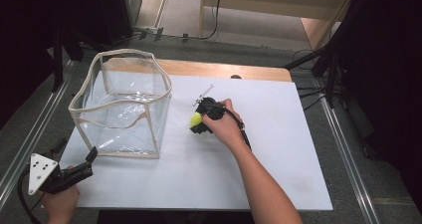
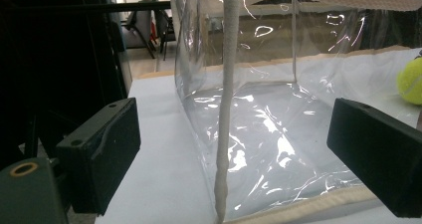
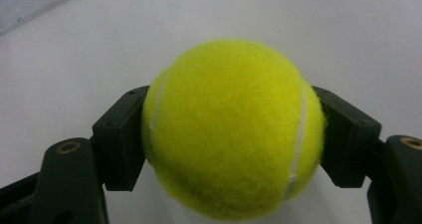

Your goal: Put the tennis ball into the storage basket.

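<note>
- Round, fuzzy yellow-green felt tennis ball (image 3: 231,129) with white seams: sitting squarely between the two black jaws of the right gripper (image 1: 199,123), which are pressing on its left and right flanks at the widest line. It is lying on, or just above, the white sheet; contact cannot be told.
- Handling, as a judgement: light, springy, slightly yielding under the pads; the felt is giving good friction, so slipping is unlikely. The hold across the middle is the proper one; a grip nearer the top or bottom would be squeezing the ball out.
- Right gripper: closed on the ball, held by the person's right hand (image 1: 224,127).
- Clear, soft plastic open-topped box bag with beige fabric trim (image 1: 122,104): standing upright to the left of the right gripper, near but apart. Nothing is showing inside it.
- Left gripper (image 2: 234,154): jaws standing wide apart, gripping nothing, pointing at the bag's near corner seam.
- White rectangular table sheet (image 1: 278,149): lying under everything.
</note>
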### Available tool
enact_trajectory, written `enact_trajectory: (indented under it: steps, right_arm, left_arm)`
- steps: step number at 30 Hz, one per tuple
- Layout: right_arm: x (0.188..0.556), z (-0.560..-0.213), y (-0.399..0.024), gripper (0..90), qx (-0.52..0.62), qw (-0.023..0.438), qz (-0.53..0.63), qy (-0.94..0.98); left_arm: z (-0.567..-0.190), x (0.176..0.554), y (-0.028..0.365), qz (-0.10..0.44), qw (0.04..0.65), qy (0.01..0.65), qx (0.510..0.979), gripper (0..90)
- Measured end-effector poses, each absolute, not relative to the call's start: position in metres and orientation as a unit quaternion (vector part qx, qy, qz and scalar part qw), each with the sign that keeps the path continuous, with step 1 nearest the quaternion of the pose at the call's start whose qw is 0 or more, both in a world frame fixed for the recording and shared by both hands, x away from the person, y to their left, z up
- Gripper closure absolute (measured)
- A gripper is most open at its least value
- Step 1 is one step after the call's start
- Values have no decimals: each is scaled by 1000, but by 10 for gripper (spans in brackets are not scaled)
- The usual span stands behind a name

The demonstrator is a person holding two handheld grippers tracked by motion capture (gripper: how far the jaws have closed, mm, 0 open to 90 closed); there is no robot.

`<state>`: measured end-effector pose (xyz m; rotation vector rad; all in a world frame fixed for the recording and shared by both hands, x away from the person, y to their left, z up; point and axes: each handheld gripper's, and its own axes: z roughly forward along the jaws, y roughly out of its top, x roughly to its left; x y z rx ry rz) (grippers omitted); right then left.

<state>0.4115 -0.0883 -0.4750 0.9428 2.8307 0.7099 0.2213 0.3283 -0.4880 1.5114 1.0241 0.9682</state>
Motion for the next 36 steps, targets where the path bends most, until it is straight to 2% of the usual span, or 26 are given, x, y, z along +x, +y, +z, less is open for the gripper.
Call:
enact_trajectory:
  steps: [21, 36]
  right_arm:
    - [405, -459, -73, 235, 276, 19, 252, 927]
    - [398, -433, -60, 235, 252, 13, 275, 928]
  left_arm:
    - [-488, 221, 328, 401, 513, 427, 627, 69]
    - [-488, 221, 329, 401, 513, 427, 627, 69]
